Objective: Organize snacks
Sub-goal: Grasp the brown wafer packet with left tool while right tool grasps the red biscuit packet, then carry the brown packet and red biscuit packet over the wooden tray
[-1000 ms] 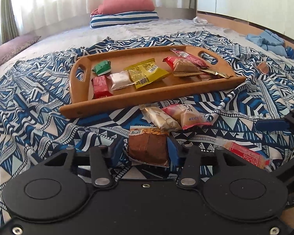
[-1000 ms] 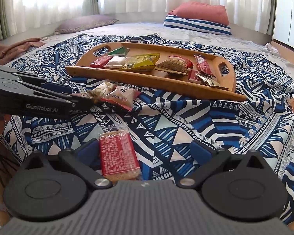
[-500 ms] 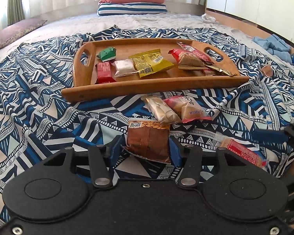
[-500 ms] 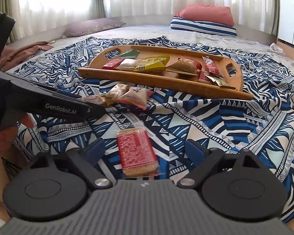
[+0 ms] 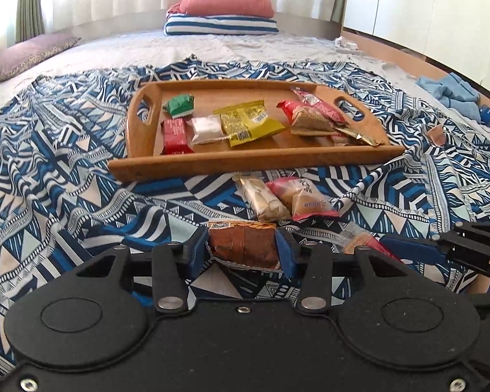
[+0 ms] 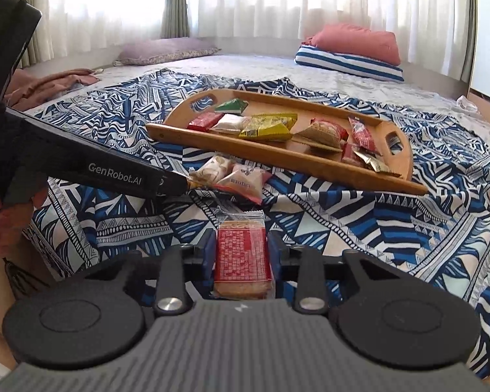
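My left gripper point(image 5: 242, 256) is shut on a brown snack packet point(image 5: 241, 240), just above the patterned cloth. My right gripper point(image 6: 240, 256) has its jaws closing, and the blue pads touch both sides of a red-printed cracker packet point(image 6: 240, 251). That packet point(image 5: 359, 240) also shows in the left wrist view, beside a right gripper finger point(image 5: 408, 249). The wooden tray point(image 5: 245, 163) lies beyond on the cloth and holds several wrapped snacks. A beige packet point(image 5: 261, 199) and a pink packet point(image 5: 305, 201) lie loose in front of the tray.
A blue and white patterned cloth point(image 5: 65, 163) covers the bed. A person's hand point(image 6: 3, 215) holds the left gripper's body point(image 6: 114, 171) at the left of the right wrist view. Pillows point(image 5: 222, 16) sit at the far end. Blue clothes point(image 5: 450, 93) lie at the right.
My right gripper's jaws have come in from wide open onto the red cracker packet. The left gripper has kept its hold on the brown packet.
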A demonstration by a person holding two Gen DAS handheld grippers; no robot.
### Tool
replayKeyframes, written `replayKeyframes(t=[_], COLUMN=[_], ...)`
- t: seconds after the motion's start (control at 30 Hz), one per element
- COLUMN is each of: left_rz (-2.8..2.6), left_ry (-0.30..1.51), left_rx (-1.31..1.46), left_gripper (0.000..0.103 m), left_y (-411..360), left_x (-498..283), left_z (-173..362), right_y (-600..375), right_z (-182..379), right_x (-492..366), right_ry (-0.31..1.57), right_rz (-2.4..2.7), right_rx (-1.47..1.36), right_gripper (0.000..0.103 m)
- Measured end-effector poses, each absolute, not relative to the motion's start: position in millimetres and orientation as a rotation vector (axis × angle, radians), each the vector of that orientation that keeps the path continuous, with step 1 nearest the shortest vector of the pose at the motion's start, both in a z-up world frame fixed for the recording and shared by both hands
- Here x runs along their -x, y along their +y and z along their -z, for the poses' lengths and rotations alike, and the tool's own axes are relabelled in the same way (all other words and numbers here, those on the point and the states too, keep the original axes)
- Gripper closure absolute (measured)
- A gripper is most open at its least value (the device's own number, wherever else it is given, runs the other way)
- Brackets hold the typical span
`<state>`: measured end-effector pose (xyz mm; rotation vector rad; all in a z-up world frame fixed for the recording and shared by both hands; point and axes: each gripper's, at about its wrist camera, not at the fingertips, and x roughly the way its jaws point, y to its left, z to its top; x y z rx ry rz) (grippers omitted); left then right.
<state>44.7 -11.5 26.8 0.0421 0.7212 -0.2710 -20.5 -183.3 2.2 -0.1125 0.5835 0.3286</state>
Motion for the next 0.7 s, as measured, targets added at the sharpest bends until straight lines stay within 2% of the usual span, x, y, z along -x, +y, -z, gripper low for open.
replayKeyframes(t=[0.7], left_rz=[0.253], left_ry=[0.593], left_rx=[0.006], left_gripper=[0.061], left_y=[2], left_x=[-66], left_z=[-73], right_y=[-205], right_z=[-44], right_x=[-24], right_ry=[0.524], right_rz=[-0.215], right_rx=[-0.014], right_gripper=[0.065])
